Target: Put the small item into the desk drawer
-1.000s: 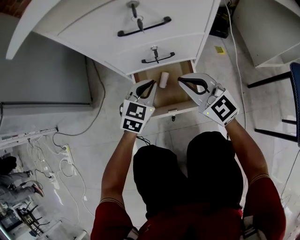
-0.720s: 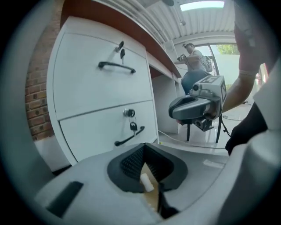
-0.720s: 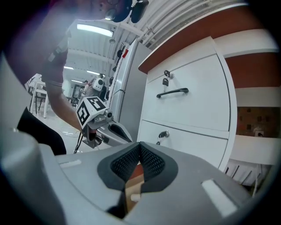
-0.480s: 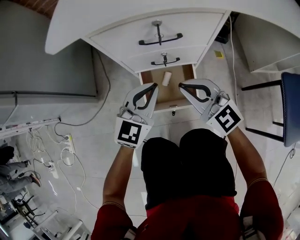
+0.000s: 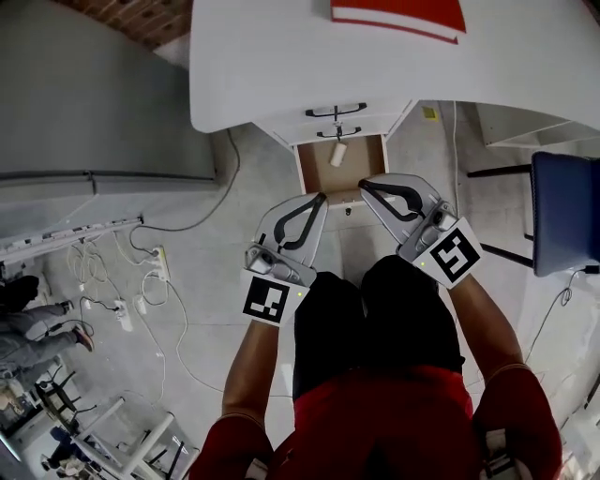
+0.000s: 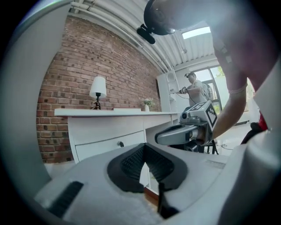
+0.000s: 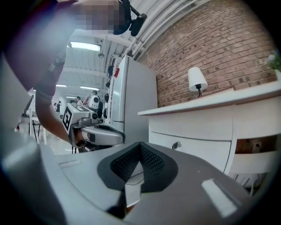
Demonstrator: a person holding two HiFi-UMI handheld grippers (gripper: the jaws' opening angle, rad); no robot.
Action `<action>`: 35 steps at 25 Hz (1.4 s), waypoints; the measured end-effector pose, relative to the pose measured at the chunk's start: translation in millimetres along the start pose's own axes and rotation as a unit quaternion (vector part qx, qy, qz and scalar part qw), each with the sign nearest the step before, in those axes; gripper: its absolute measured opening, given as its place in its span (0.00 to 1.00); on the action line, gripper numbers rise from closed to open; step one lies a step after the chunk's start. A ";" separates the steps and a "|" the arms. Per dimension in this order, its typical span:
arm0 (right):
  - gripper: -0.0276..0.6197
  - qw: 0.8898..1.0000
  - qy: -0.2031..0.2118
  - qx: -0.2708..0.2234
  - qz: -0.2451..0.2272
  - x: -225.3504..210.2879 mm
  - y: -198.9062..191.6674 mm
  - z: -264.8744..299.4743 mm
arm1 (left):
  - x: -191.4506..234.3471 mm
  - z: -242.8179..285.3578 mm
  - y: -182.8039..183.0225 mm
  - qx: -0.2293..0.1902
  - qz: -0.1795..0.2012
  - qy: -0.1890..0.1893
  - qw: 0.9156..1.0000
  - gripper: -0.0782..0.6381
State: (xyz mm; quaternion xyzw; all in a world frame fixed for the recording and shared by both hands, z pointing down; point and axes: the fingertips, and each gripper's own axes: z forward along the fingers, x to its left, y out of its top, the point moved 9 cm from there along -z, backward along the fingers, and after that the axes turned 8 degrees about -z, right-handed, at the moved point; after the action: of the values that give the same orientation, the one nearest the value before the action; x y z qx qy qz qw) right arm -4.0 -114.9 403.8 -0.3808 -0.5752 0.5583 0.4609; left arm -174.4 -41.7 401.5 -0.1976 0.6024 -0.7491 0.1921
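The small item, a white cylinder (image 5: pixel 337 154), lies inside the open bottom drawer (image 5: pixel 314 171) of the white desk (image 5: pixel 281 75) in the head view. Both grippers hang above the floor in front of the drawer, short of its front edge. My left gripper (image 5: pixel 323 197) (image 6: pixel 145 146) is shut with nothing between its ribbed pads. My right gripper (image 5: pixel 364 185) (image 7: pixel 139 145) is shut too and holds nothing. Each gripper view shows the other gripper beside it: the right gripper (image 6: pixel 181 133) and the left gripper (image 7: pixel 100 134). Neither gripper touches the item.
Two shut drawers with black handles (image 5: pixel 336 111) sit above the open one. A red book (image 5: pixel 398 17) lies on the desk top. A blue chair (image 5: pixel 565 211) stands at the right, a grey cabinet (image 5: pixel 94 94) at the left. Cables and a power strip (image 5: pixel 159 267) lie on the floor.
Both grippers have drawn back from the drawer toward the person, and the head view has pulled up and away. The white cylinder stays in the drawer.
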 end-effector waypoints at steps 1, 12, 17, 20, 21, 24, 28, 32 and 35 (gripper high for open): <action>0.06 1.000 -0.001 -0.003 0.005 0.6 16.7 -0.8 | -2.5 -5.5 15.0 -0.006 -0.014 0.005 1.000 0.12; 0.06 0.999 -0.006 -0.018 0.031 15.2 184.0 -31.1 | -38.3 -61.5 174.1 -0.045 -0.049 0.033 0.997 0.12; 0.06 0.999 -0.009 -0.034 0.037 24.6 252.9 -52.5 | -66.7 -80.8 236.3 -0.057 -0.054 0.029 0.997 0.12; 0.06 0.998 -0.013 -0.040 0.037 31.3 282.2 -70.5 | -86.6 -90.2 259.9 -0.059 -0.055 0.024 0.996 0.12; 0.06 0.998 -0.015 -0.043 0.037 33.8 290.4 -75.5 | -91.8 -93.3 266.2 -0.059 -0.054 0.023 0.997 0.12; 0.06 0.998 -0.022 -0.047 0.034 40.0 310.1 -91.8 | -106.0 -100.9 283.6 -0.063 -0.051 0.021 0.996 0.12; 0.06 0.998 -0.030 -0.049 0.030 49.5 328.6 -115.5 | -126.1 -113.6 303.4 -0.076 -0.051 0.021 0.996 0.12; 0.06 0.998 -0.037 -0.053 0.027 59.2 338.5 -136.0 | -145.1 -124.9 319.2 -0.091 -0.041 0.018 0.995 0.12; 0.06 0.998 -0.036 -0.050 0.031 68.3 342.5 -150.2 | -158.6 -133.1 326.4 -0.093 -0.033 0.014 0.995 0.12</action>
State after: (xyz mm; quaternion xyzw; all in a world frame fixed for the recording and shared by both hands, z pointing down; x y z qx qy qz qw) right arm 93.8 23.6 63.5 -0.4004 -0.6065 0.5562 0.4031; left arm -93.9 86.4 45.8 -0.2237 0.6656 -0.6982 0.1394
